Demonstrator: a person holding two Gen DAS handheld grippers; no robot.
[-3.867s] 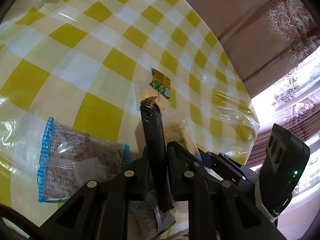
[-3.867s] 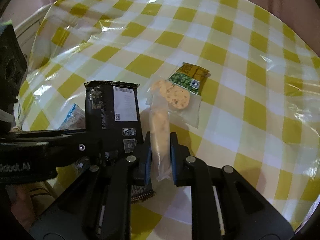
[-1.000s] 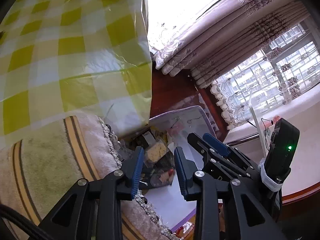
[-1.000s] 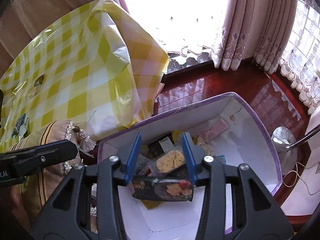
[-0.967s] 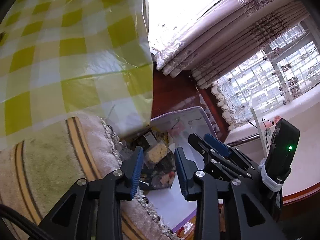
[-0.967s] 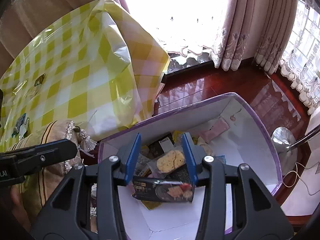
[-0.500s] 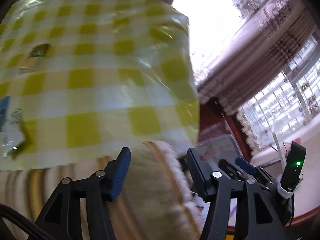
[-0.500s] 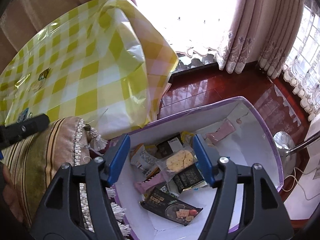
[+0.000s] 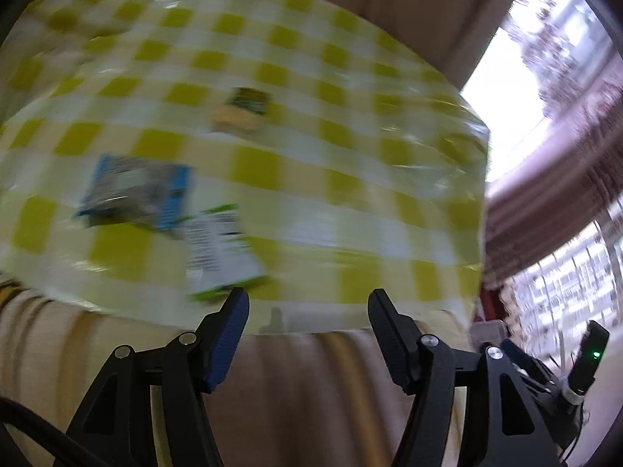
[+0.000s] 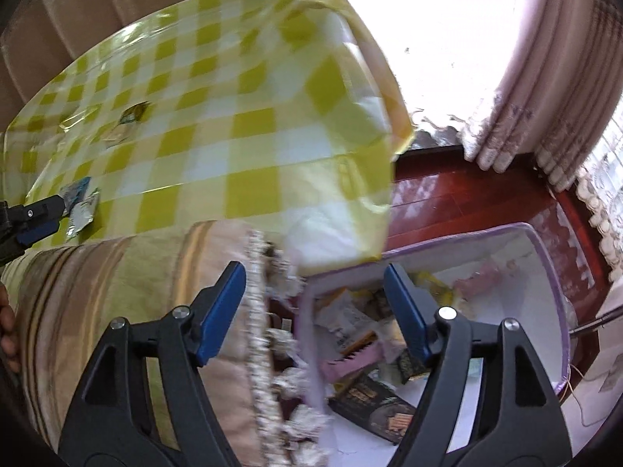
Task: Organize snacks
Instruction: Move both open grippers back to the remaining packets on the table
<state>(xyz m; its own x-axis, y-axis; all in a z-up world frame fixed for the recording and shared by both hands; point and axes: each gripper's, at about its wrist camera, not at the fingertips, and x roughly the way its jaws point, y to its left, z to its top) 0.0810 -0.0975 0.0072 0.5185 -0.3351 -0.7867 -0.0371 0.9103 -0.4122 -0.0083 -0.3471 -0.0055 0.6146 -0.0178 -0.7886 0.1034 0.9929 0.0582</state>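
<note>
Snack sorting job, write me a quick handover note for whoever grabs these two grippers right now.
Left gripper: empty, jaws opening, facing the checked table.
Right gripper: empty, jaws opening, beside the purple-rimmed bin on the floor.
Done: several packets already lie in the bin, including a black packet and a pink one.
Left: three snacks on the table, a blue-edged packet, a white and green packet touching it, and a small green-labelled packet farther back. The left view is blurred, so check their exact lie before grasping.
</note>
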